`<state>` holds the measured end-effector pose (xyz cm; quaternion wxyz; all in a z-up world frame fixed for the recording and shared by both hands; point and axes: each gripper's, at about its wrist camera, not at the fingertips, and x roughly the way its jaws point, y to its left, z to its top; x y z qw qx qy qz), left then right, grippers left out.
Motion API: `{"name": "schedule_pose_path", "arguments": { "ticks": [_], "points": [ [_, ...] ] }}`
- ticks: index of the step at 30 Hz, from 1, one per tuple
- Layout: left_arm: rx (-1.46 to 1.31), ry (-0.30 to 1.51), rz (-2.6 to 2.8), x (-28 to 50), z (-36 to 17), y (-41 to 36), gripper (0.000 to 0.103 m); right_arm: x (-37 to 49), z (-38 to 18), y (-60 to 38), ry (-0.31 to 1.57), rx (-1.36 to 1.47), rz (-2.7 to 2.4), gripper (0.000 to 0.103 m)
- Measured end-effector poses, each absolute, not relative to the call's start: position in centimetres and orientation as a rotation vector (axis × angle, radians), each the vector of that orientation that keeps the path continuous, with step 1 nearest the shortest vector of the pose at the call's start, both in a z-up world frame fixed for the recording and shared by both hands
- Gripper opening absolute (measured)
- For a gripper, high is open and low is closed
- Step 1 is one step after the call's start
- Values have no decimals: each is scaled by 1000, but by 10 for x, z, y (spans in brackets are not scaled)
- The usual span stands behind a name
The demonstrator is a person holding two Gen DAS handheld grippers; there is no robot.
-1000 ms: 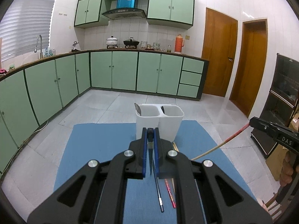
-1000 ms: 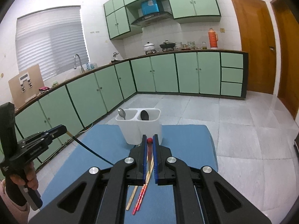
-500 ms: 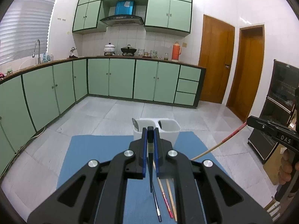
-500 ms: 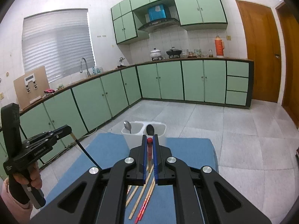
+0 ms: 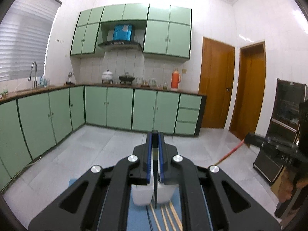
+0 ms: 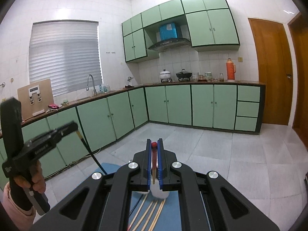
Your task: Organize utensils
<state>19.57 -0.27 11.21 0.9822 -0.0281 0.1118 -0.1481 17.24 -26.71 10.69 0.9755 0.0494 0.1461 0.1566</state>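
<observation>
**2 chopsticks lifted, several more waiting on the mat**

The left gripper [image 5: 155,134] is closed on a black chopstick [image 5: 155,184], which hangs down between the blue pads toward the white utensil holder [image 5: 142,196] below. From the right wrist view the same stick [image 6: 90,152] slants down out of the left gripper's tip. The right gripper [image 6: 154,143] is likewise clamped shut, on a red-tipped chopstick [image 6: 154,159] whose pale lower end points at the holder [image 6: 159,193].

Neither stick is in a compartment yet; both are held in the air above the holder, so this pair counts as picked up but not stowed. On the blue mat [image 6: 173,217] just in front of the holder lie at least 4 pale wooden chopsticks [image 6: 148,213], loose and roughly parallel (a thin dark one seems to lie beside them, hard to make out). What the holder already contains cannot be told, since the grippers hide its openings.

My judgement: the job is partway through, with the 2 held sticks to drop in and the loose ones still to gather.
</observation>
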Motion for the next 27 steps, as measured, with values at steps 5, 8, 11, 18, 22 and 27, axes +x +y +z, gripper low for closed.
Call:
{"name": "schedule_pose_path", "arguments": {
  "ticks": [5, 8, 11, 18, 22, 27],
  "points": [
    [-59, 162, -279, 229, 129, -13, 6, 203, 114, -263, 293, 86, 302, 6],
    [-44, 155, -259, 254, 123, -21, 6, 226, 108, -260, 318, 70, 284, 6],
    [-38, 179, -242, 277, 108, -28, 6, 247, 95, -257, 354, 68, 281, 6],
    [-45, 293, -218, 321, 59, -29, 6, 280, 54, -250, 433, 86, 289, 6],
    [-34, 343, -219, 332, 38, -27, 6, 288, 39, -247, 453, 90, 299, 6],
    [-24, 374, -222, 334, 26, -21, 6, 295, 30, -243, 478, 87, 306, 6]
  ]
}}
